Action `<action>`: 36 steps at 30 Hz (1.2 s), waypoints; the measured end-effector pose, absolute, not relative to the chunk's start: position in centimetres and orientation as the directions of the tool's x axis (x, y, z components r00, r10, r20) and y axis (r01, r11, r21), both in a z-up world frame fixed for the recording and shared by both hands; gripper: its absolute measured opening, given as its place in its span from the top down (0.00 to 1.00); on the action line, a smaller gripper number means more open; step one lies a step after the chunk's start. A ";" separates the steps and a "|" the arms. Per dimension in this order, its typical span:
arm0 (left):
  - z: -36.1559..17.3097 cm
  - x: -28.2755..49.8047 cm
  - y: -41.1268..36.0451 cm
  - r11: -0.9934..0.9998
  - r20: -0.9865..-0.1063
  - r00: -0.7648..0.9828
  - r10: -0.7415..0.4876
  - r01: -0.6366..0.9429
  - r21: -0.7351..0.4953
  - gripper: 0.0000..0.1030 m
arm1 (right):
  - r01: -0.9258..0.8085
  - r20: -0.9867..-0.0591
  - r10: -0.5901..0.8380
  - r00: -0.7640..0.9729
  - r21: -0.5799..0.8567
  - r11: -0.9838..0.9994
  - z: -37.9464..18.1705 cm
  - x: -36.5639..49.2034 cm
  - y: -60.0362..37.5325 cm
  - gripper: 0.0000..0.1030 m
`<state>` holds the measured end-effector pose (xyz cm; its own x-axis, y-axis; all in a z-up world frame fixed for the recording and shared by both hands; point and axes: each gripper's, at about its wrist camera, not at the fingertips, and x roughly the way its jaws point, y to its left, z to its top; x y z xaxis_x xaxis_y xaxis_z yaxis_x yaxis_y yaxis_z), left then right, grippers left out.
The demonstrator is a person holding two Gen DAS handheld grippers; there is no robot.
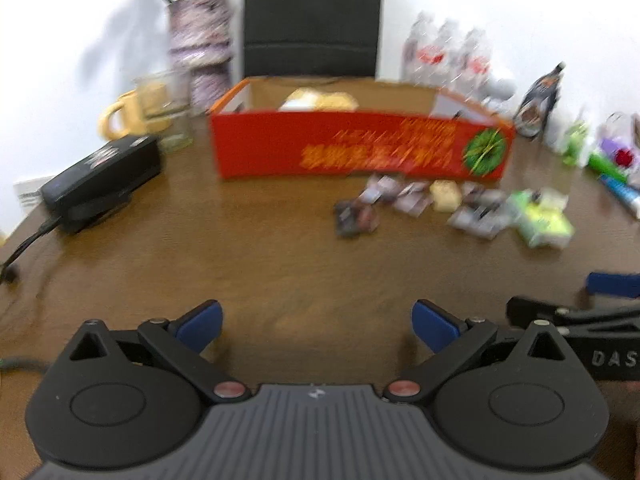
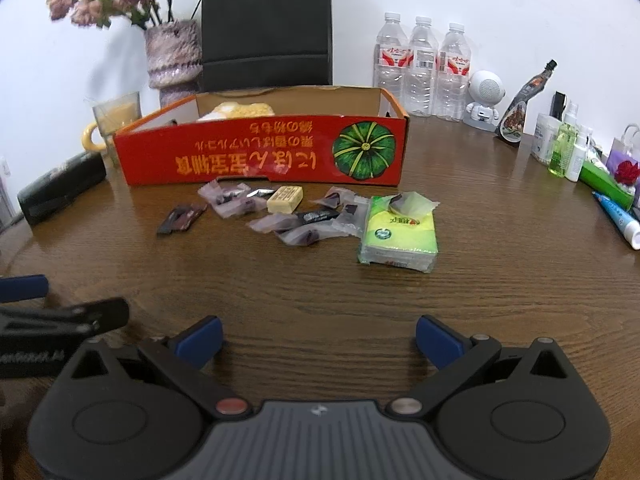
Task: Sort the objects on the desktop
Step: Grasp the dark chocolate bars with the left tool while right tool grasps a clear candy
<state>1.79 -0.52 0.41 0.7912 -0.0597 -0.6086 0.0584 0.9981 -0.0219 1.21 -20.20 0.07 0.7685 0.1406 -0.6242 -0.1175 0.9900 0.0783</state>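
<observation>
A red cardboard box [image 2: 260, 152] with a pumpkin picture stands at the back of the brown table [image 2: 320, 288], with yellowish packets inside. In front of it lie several small wrapped snacks [image 2: 280, 220], a beige bar [image 2: 284, 199] and a green tissue pack [image 2: 398, 236]. My right gripper [image 2: 319, 340] hovers low near the table's front, open and empty, well short of the snacks. My left gripper [image 1: 318, 326] is open and empty too, beside the right one. The left wrist view is blurred; the red box [image 1: 360, 146] and snacks [image 1: 412, 200] show there.
A black device [image 2: 60, 190] with a cable lies at the left, a yellow mug [image 2: 108, 128] and a flower vase [image 2: 172, 56] behind it. Water bottles [image 2: 420, 68], a white speaker [image 2: 486, 100], toiletries [image 2: 564, 148] and tubes [image 2: 618, 220] line the right. A black chair back [image 2: 266, 24] stands behind the box.
</observation>
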 end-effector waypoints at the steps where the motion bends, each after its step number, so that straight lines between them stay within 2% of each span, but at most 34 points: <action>1: 0.7 2.3 -0.6 0.997 -0.598 0.798 -0.080 0.072 -0.037 0.00 | -0.126 -0.603 0.166 0.780 0.109 0.986 0.5 1.2 -20.9 0.07; 5: 1.7 5.6 -1.5 0.994 -0.581 0.807 -0.105 0.106 -0.033 0.00 | -0.081 -0.547 0.124 0.828 0.102 0.991 2.4 2.0 -22.6 0.08; 7: 2.0 7.6 -1.9 0.993 -0.585 0.803 -0.112 0.118 -0.028 0.01 | -0.065 -0.544 0.094 0.834 0.072 0.995 2.7 3.2 -23.1 0.16; 10: 1.8 9.9 -2.3 0.993 -0.619 0.778 -0.106 0.117 -0.024 0.12 | -0.039 -0.556 0.063 0.829 0.054 0.998 2.6 5.2 -24.0 0.29; 15: 0.9 11.1 -2.2 0.991 -0.629 0.767 -0.126 0.121 -0.051 0.14 | -0.023 -0.554 0.053 0.831 0.062 0.998 2.1 7.5 -24.8 0.32; 17: 0.7 11.1 -2.1 0.990 -0.622 0.771 -0.138 0.128 -0.061 0.14 | -0.024 -0.537 0.044 0.842 0.044 0.999 2.1 8.0 -24.7 0.35; 18: 0.7 11.1 -2.2 0.989 -0.617 0.774 -0.143 0.132 -0.063 0.15 | -0.031 -0.532 0.043 0.846 0.032 0.999 2.1 8.3 -24.7 0.40; 20: 0.6 11.2 -2.2 0.989 -0.614 0.776 -0.144 0.137 -0.059 0.23 | -0.048 -0.529 0.043 0.847 0.004 0.999 2.0 8.9 -24.4 0.52; 22: 0.4 11.4 -2.3 0.988 -0.621 0.770 -0.149 0.145 -0.057 0.31 | -0.069 -0.547 0.046 0.836 -0.023 0.997 1.7 9.5 -24.1 0.70; 24: 0.3 11.6 -2.5 0.987 -0.633 0.760 -0.148 0.150 -0.050 0.40 | -0.093 -0.566 0.057 0.823 -0.035 0.995 1.3 9.8 -23.8 0.79; 28: 0.4 11.2 -2.5 0.988 -0.630 0.765 -0.136 0.149 -0.032 0.73 | -0.112 -0.549 0.067 0.833 -0.048 0.993 1.1 9.4 -23.5 0.84; 30: 0.6 10.8 -2.4 0.988 -0.628 0.766 -0.138 0.151 -0.033 0.80 | -0.111 -0.541 0.067 0.838 -0.050 0.993 1.1 9.1 -23.6 0.85; 31: 0.7 10.6 -2.4 0.988 -0.628 0.766 -0.136 0.152 -0.027 0.89 | -0.111 -0.537 0.068 0.841 -0.048 0.993 1.2 8.9 -23.6 0.85; 33: 0.9 10.1 -2.4 0.988 -0.626 0.768 -0.133 0.155 -0.020 0.88 | -0.114 -0.529 0.074 0.845 -0.042 0.993 1.4 8.6 -23.6 0.86; 35: 1.2 9.4 -2.3 0.988 -0.623 0.771 -0.133 0.156 -0.018 0.89 | -0.121 -0.522 0.085 0.849 -0.035 0.992 1.7 8.2 -23.6 0.95; 36: 1.3 9.2 -2.3 0.988 -0.623 0.771 -0.132 0.155 -0.017 0.89 | -0.126 -0.519 0.091 0.850 -0.032 0.992 1.8 8.0 -23.6 0.95</action>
<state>9.17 -2.26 1.31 0.7711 -0.1317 -0.6230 0.1551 0.9878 -0.0170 7.99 -23.56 1.84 0.8497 0.0910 -0.5194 -0.1260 0.9915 -0.0323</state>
